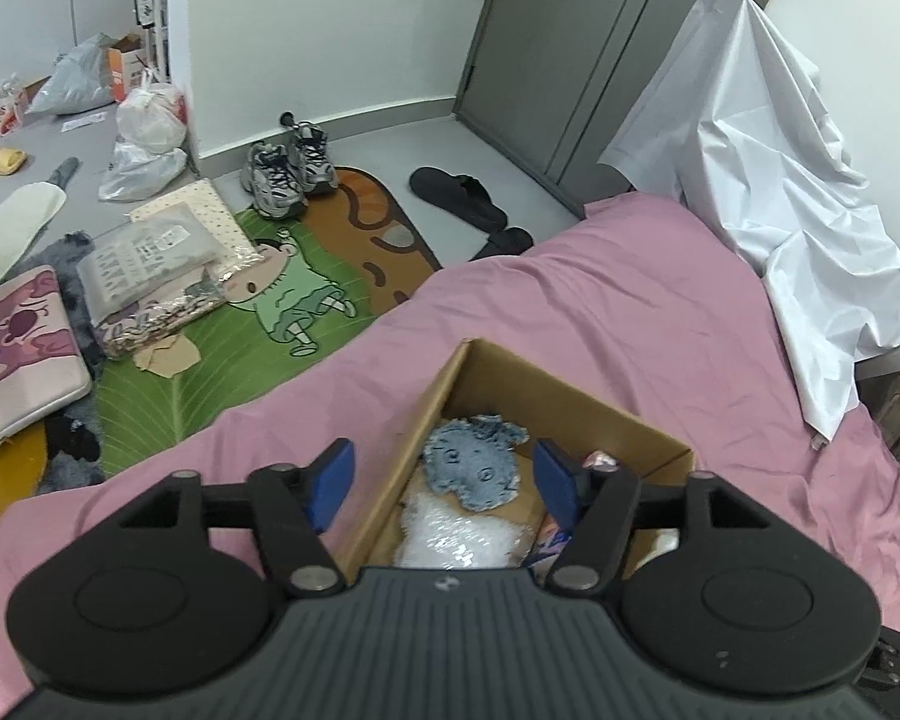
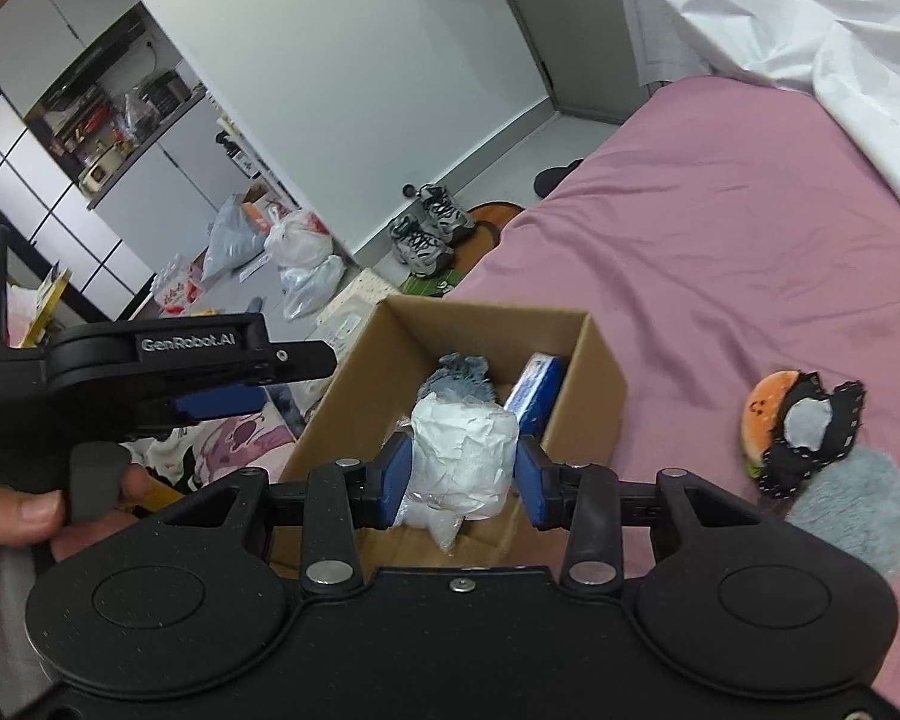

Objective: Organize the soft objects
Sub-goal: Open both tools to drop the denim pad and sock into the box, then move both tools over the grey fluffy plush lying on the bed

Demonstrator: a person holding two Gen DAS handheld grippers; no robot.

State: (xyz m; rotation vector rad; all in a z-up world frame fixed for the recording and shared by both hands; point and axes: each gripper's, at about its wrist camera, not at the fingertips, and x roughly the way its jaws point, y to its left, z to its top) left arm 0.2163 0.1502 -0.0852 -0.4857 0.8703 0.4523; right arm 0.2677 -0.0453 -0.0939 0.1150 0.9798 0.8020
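A cardboard box stands on the pink bed. Inside it lie a blue-grey plush and a white crinkly bundle. My left gripper hangs open above the box's left wall, with nothing between its pads. In the right wrist view my right gripper is shut on the white bundle over the box; both blue pads press its sides. Behind it are the blue-grey plush and a blue pack. The left gripper shows at the left, held by a hand.
On the bed to the right of the box lie a burger plush, a black piece with a white patch and a grey fluffy plush. A white sheet drapes the far right. The floor holds shoes, bags, cushions and mats.
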